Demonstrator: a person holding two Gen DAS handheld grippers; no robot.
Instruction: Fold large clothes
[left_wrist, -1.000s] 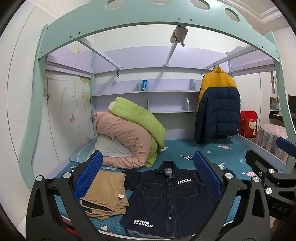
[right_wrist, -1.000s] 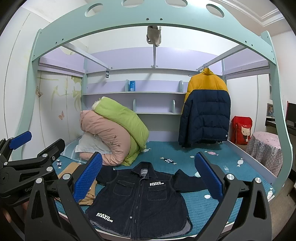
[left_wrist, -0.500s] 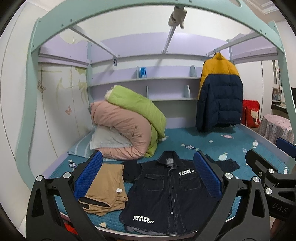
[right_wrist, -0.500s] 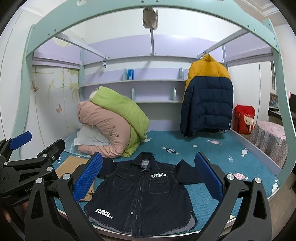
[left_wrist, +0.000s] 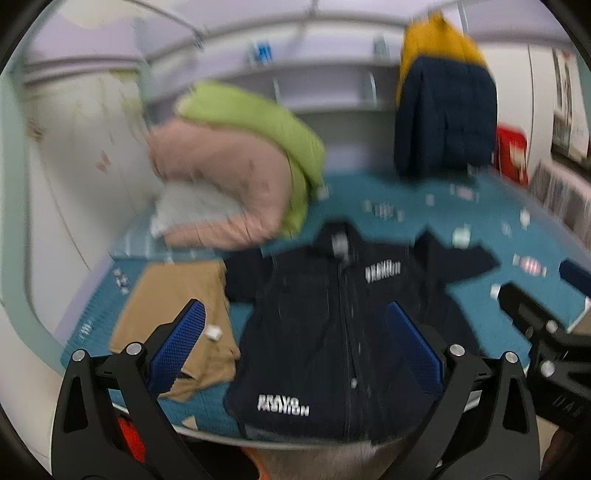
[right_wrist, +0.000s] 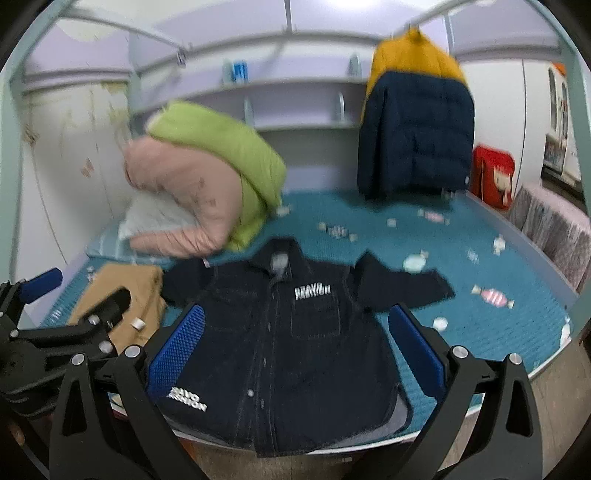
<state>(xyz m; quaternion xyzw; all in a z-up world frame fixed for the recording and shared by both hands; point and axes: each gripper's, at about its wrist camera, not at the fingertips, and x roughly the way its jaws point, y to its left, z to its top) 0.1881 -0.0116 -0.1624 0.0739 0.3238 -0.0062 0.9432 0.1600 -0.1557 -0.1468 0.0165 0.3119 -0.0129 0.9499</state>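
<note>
jacket (right_wrist: 295, 343) – dark denim cloth, matt | tool pads (right_wrist: 175, 354) – blue textured rubber

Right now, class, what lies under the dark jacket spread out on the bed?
Under the dark jacket is the teal bed cover. Its left sleeve reaches the tan folded garment; whether it overlaps is unclear. Anything beneath the jacket's body is hidden.

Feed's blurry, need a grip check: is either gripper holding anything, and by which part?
Nothing is held. The left gripper and right gripper are both open above the denim jacket, which lies flat on the bed.
</note>
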